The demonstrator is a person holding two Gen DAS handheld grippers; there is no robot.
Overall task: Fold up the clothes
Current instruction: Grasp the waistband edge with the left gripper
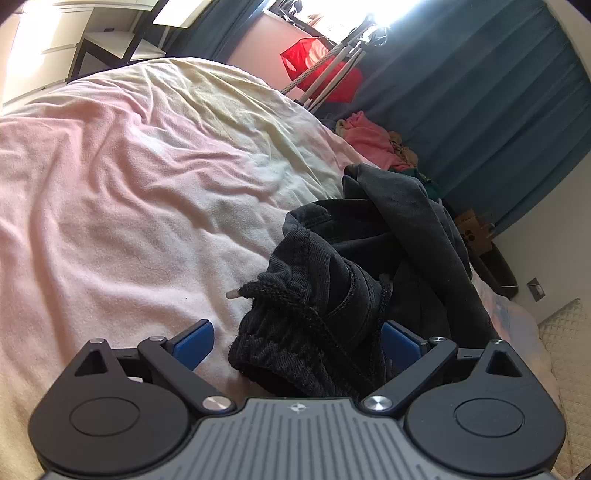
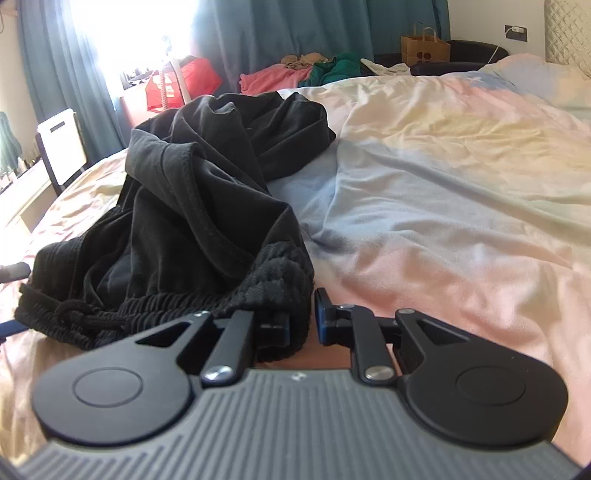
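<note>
Black drawstring trousers (image 1: 332,295) lie crumpled on the bed, their ribbed waistband (image 1: 280,354) nearest both cameras. In the left wrist view, the left gripper (image 1: 297,341) stands wide, its blue pads on either side of the waistband end and not pressing it; the drawstring (image 1: 258,291), with its pale tip, lies across the knit just beyond. In the right wrist view, the right gripper (image 2: 303,325) is narrowed, with the right end of the waistband (image 2: 280,291) bunched between its fingers; whether they actually pinch the cloth I cannot tell, since the left finger is buried in the fabric. Behind the waistband the trouser legs (image 2: 207,155) pile up in loose folds toward the far left. The bedsheet (image 2: 443,184), pastel pink, yellow and pale blue, spreads wrinkled to the right. Far off, pink clothing (image 2: 273,79) and green clothing (image 2: 336,68) lie beside the bed, a brown paper bag (image 2: 424,48) stands further right, and teal curtains (image 2: 277,33) hang behind.
</note>
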